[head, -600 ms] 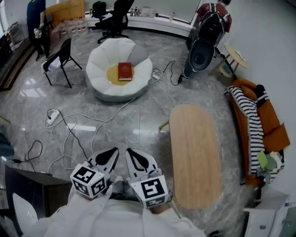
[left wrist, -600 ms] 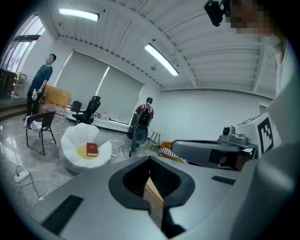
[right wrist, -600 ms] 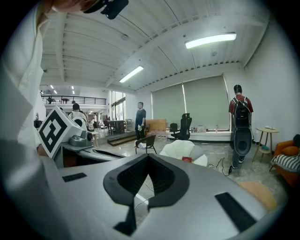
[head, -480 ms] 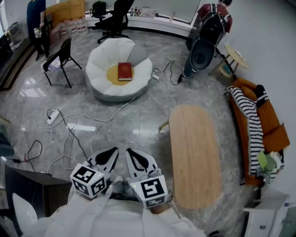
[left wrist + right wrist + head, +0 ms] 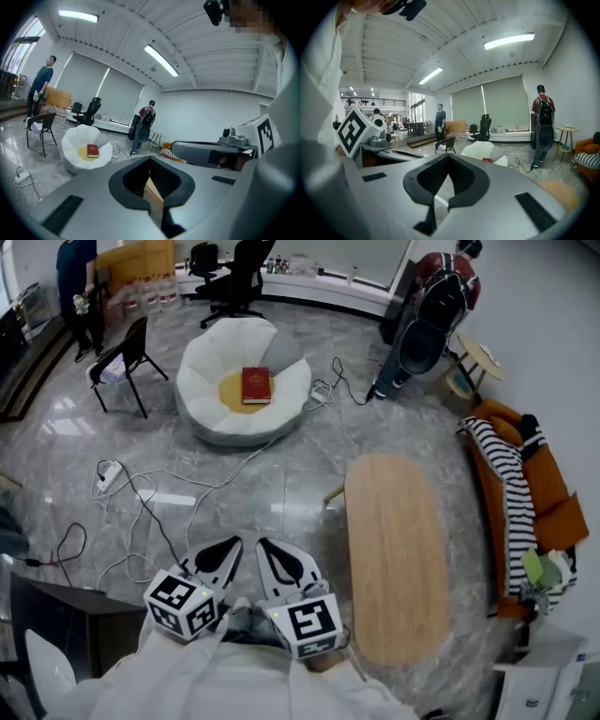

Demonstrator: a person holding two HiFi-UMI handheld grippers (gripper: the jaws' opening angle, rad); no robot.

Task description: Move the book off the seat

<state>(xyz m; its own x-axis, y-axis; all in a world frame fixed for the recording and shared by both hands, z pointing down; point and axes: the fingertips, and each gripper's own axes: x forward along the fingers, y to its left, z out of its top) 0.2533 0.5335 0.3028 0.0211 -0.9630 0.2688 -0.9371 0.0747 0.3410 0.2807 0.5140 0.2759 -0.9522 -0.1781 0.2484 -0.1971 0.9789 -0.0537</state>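
Note:
A red book (image 5: 256,385) lies flat on the yellow centre of a white, petal-shaped floor seat (image 5: 202,371) far across the room. It also shows small in the left gripper view, as the red book (image 5: 93,150) on the seat (image 5: 75,140). My left gripper (image 5: 225,552) and right gripper (image 5: 271,553) are held side by side close to my body at the bottom of the head view, both shut and empty, far from the book. In the right gripper view the seat (image 5: 480,150) shows just past the jaws.
An oval wooden table (image 5: 394,549) stands to my right. White cables and a power strip (image 5: 109,473) trail over the marble floor between me and the seat. A black folding chair (image 5: 120,360) stands left of the seat; an orange sofa (image 5: 548,507) lies at right. People stand at the back.
The view has shifted slightly; the seat and book sit a touch higher and to the right. Both grippers stay shut in the same place.

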